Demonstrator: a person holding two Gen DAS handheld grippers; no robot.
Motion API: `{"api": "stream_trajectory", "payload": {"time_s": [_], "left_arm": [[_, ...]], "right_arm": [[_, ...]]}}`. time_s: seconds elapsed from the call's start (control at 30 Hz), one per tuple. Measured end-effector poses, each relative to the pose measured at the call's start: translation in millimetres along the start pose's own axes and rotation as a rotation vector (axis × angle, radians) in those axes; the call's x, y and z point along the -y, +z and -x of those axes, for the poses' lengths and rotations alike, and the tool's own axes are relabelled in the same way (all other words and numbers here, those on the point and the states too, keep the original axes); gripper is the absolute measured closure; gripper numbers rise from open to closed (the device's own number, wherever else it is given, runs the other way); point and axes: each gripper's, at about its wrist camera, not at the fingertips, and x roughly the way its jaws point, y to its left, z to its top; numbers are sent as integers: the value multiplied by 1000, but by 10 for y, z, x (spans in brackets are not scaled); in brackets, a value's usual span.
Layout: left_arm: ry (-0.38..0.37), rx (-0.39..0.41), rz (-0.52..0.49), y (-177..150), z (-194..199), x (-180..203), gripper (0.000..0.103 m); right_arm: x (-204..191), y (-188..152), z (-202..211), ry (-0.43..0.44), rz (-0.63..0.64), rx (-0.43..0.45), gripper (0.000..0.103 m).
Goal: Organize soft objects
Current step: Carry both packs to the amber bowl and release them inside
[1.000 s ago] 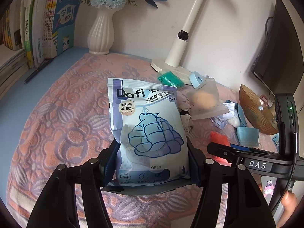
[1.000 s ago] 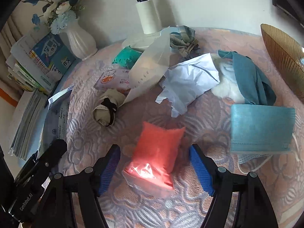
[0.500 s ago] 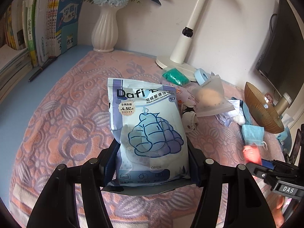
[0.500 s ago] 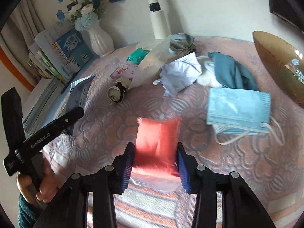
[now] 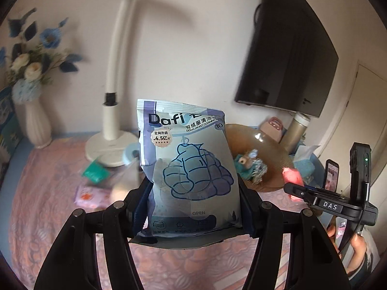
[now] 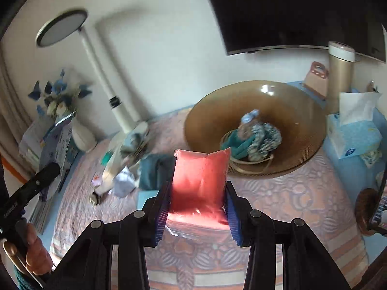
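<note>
1. Left wrist view: the left gripper [image 5: 192, 207] is clamping its blue-padded jaws on the lower sides of an upright, pale blue-and-white plastic pack of down-jacket cleaning wipes [image 5: 187, 166], holding it clear above the pink-and-lilac patterned cloth [image 5: 48, 217]. Behind the pack, a wide amber glass bowl [image 5: 271, 154] is holding a teal-and-white fabric bundle [image 5: 249, 165]. At the right, the right gripper [image 5: 293, 188] is carrying a small red soft pouch [image 5: 292, 176] beside the bowl.

2. Right wrist view: the right gripper [image 6: 197, 207] is squeezing the red pouch [image 6: 199, 181] between its blue pads, upright and off the cloth [image 6: 290, 205], in front of the bowl [image 6: 302, 125] with the bundle [image 6: 254, 137] in it. At the far left, the left gripper [image 6: 52, 169] is holding the wipes pack [image 6: 58, 142] aloft, near a white ribbed vase [image 6: 82, 135].
</note>
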Motion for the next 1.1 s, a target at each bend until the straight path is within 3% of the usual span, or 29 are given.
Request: {"api": "stream_trajectory", "payload": {"time_s": [0.2,0.43,0.47,0.57,0.6,0.87,1.1], "left_arm": [[-73,-34,-99,346,-622,724,43],[-100,-99,-133,395,-1183,1122,42],[-99,-104,-139,386,-1232,1147,41],[-113,-139,-156,375,-1340,1163,32],[-110,-143,-150,377,-1345,1151,28],[-82,-70,-62,446,-860,751,25],[33,42,20,367,67,66,25]], "right_arm": [[601,440,64,-105,-105,60,61],[917,732,-107,-184,-126,57,61],[935,764,-163,-185,-123,46,59],[987,833,-304,-187,-109,8,32],[994,827,-311,-185,-102,9,32],[969,692,-108,-153,-125,6,32],[392,487,85,-74,-32,10,28]]}}
